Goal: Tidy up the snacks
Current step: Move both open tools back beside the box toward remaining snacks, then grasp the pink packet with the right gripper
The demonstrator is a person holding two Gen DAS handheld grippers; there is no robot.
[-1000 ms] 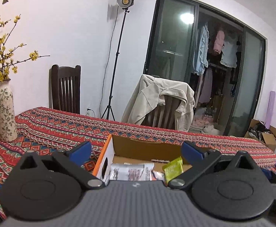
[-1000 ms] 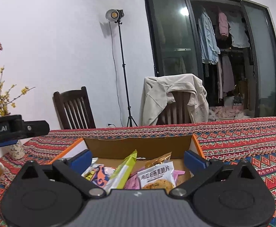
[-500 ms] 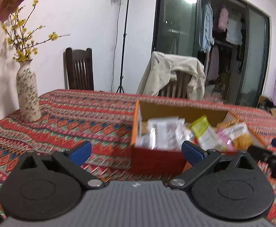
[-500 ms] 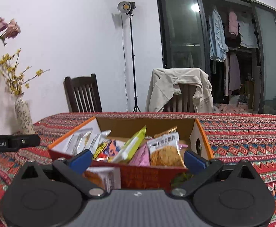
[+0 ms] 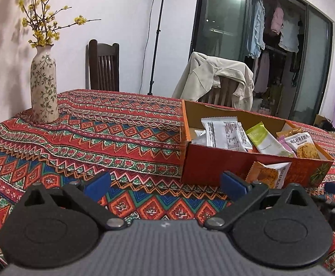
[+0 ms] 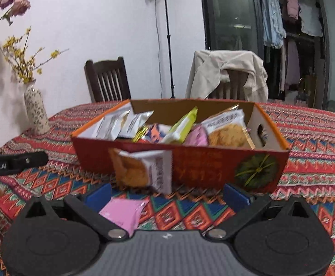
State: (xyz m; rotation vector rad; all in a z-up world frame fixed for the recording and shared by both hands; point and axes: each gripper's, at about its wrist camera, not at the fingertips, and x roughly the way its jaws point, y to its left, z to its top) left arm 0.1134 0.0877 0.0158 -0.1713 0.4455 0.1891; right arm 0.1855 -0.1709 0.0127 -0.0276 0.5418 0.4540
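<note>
Snack box (image 6: pixel 179 161) mid-table on patterned cloth (image 5: pixel 121 138), cookie packet (image 6: pixel 142 170) leaning against its front wall, pink packet (image 6: pixel 123 211) lying before it, vase (image 5: pixel 43 87) near the table's far left edge — left gripper (image 5: pixel 165 184) and right gripper (image 6: pixel 167 195) both spread wide, empty.

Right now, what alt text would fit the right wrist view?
An open gripper faces an orange box full of snack packets on a patterned tablecloth. A cookie packet leans against the box front, and a pink packet lies flat between the fingers.

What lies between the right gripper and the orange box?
In the right wrist view, between right gripper and orange box: a cookie packet and a pink packet.
</note>
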